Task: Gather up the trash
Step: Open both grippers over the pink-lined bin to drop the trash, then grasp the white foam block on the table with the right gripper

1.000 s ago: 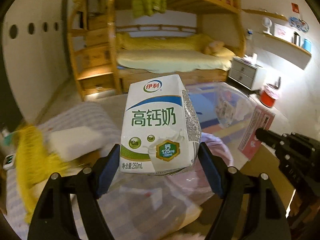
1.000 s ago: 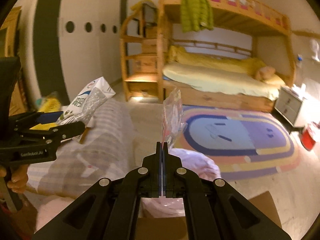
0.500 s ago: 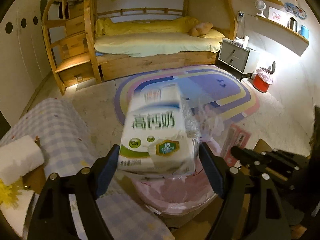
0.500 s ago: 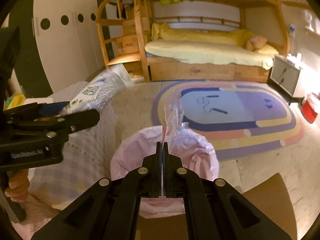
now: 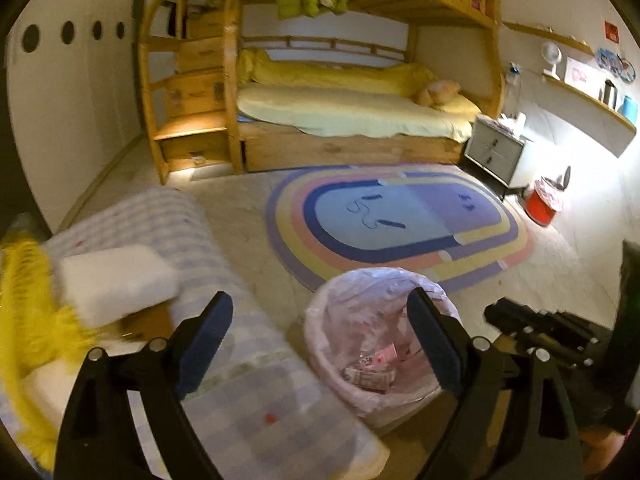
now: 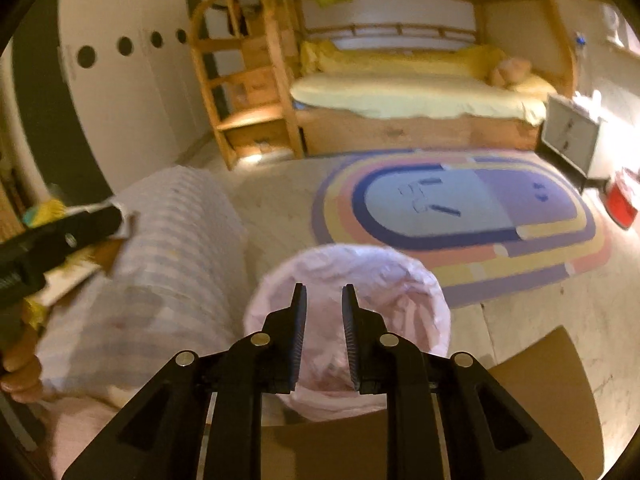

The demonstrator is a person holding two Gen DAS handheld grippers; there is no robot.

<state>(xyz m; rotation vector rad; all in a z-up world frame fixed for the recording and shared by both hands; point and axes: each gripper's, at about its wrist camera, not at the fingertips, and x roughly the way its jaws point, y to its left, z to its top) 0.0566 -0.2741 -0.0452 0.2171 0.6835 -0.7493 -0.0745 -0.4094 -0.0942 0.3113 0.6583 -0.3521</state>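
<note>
While both grippers hang over the bin area, the lined trash bin [image 5: 384, 344] serves as the reference point for all positions below.

Left gripper [image 5: 320, 320]: jaws spread wide, nothing between them. Its right finger overlaps the bin's rim in the left wrist view; its left finger lies over the checked cloth of the counter [image 5: 256, 392] just left of the bin. In the right wrist view this gripper [image 6: 72, 232] appears at the far left, above the counter.

Right gripper [image 6: 323, 312]: jaws have just been opening and now stand slightly parted, with nothing between them. The gap between the pads looks straight into the bin's pink liner [image 6: 348, 280]. In the left wrist view this gripper [image 5: 536, 328] sits just right of the bin.

Bin contents: crumpled packaging and small pieces of trash [image 5: 372, 368] lie at the bottom of the liner. Individual items cannot be identified.

Left of the bin, on the counter: a white foam-like block [image 5: 116, 276] and a yellow fringed item [image 5: 28, 300], both blurred.

Right of the bin, on the floor: a flat piece of cardboard [image 6: 536, 384].

Beyond the bin: an oval multicoloured rug [image 5: 400, 220]. Farther still: a wooden bunk bed [image 5: 352, 120] with yellow bedding, a grey nightstand [image 5: 494, 152] and a red bucket [image 5: 542, 204] at the right.
</note>
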